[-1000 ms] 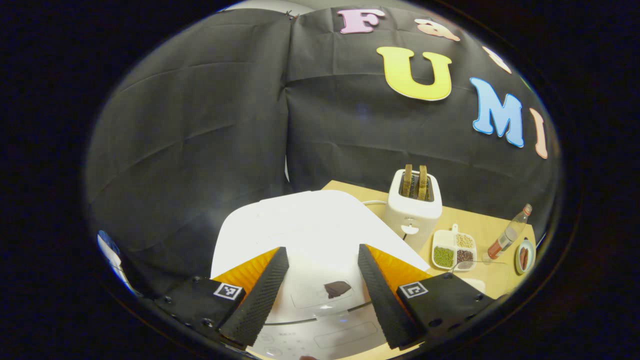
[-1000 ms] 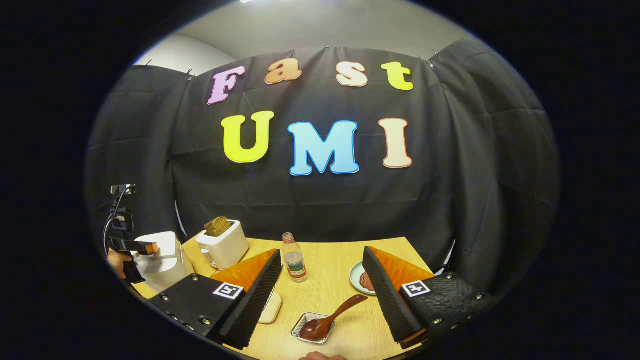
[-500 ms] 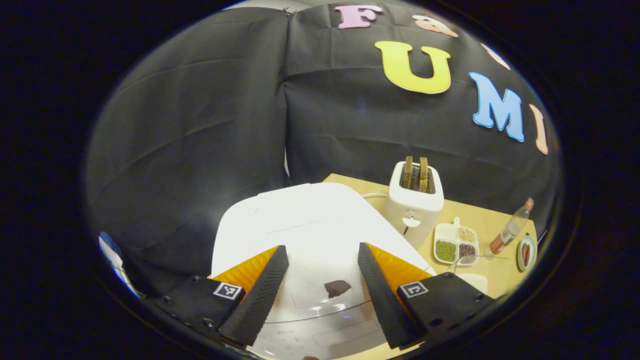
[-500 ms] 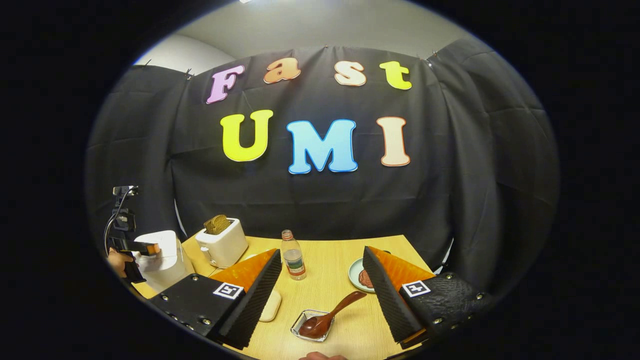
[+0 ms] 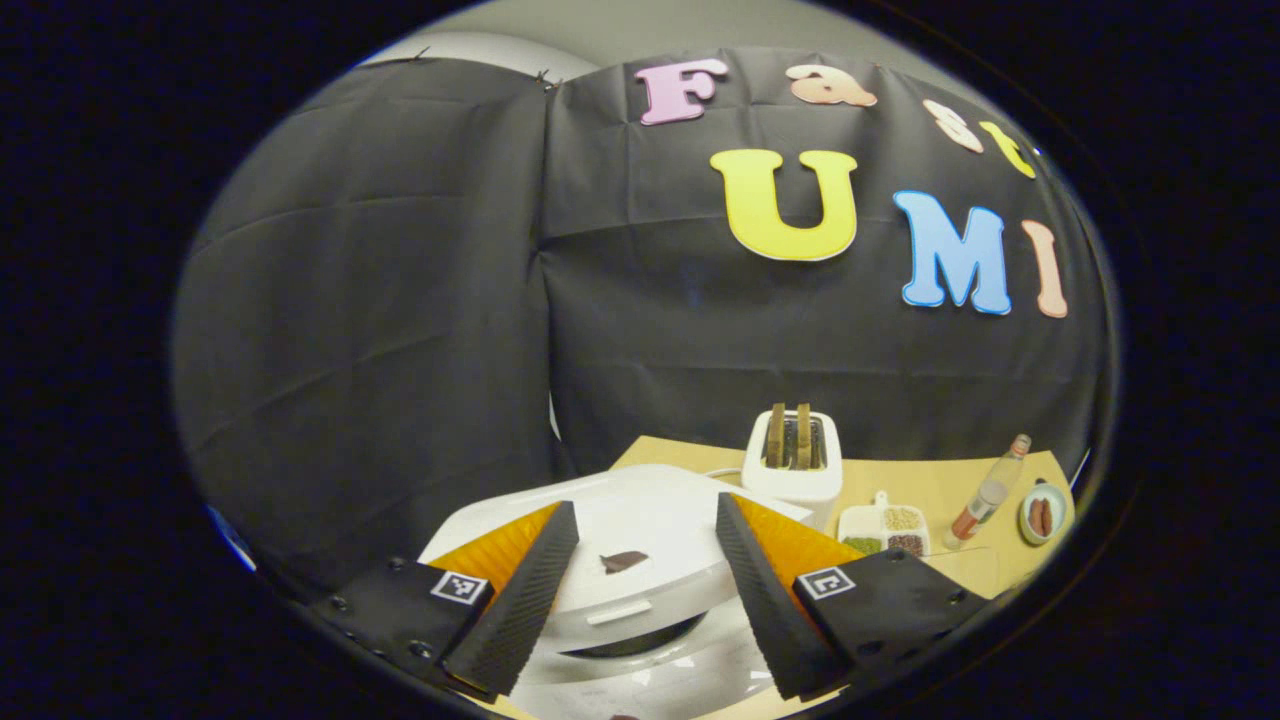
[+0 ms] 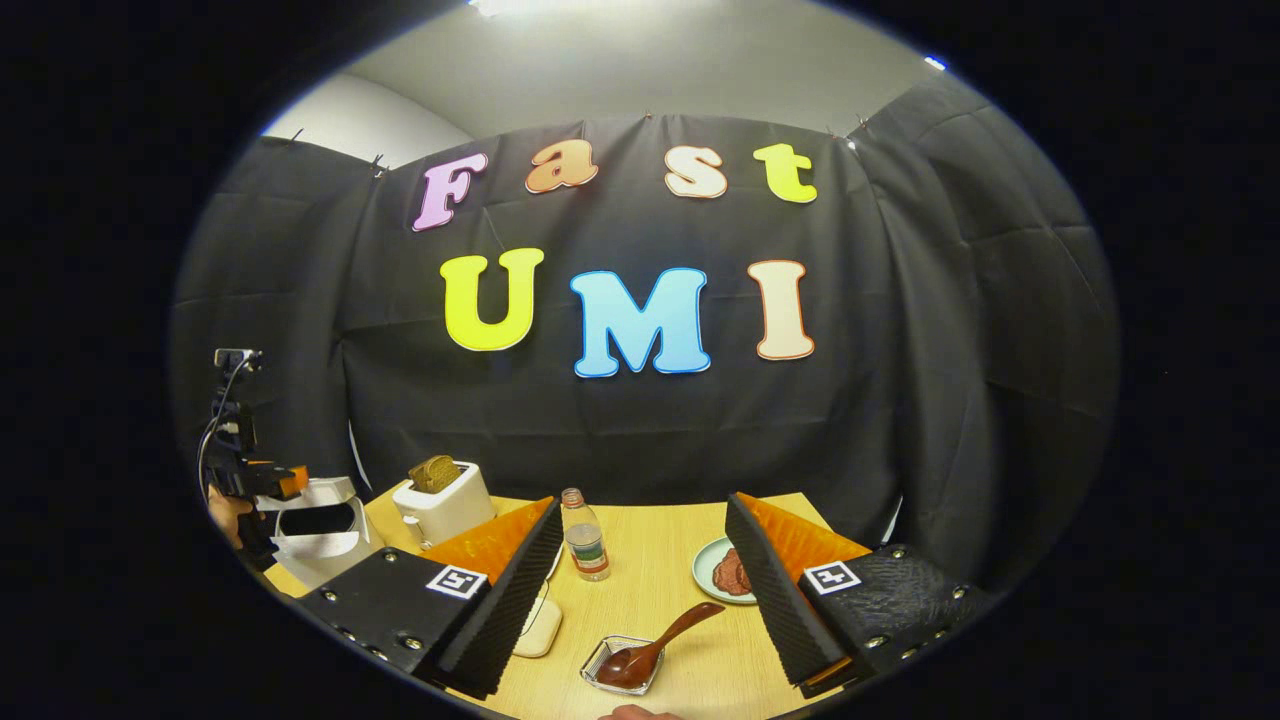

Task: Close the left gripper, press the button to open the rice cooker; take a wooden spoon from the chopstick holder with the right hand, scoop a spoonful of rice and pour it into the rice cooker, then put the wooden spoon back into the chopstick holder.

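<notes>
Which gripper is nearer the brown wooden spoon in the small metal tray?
Right. The right gripper hangs just above the brown wooden spoon; the left gripper is far off at the white rice cooker.

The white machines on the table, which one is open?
The rice cooker at the table's far left is open: its lid is popped up with a dark gap underneath. The toaster beside it just has bread sticking out of its slots.
</notes>
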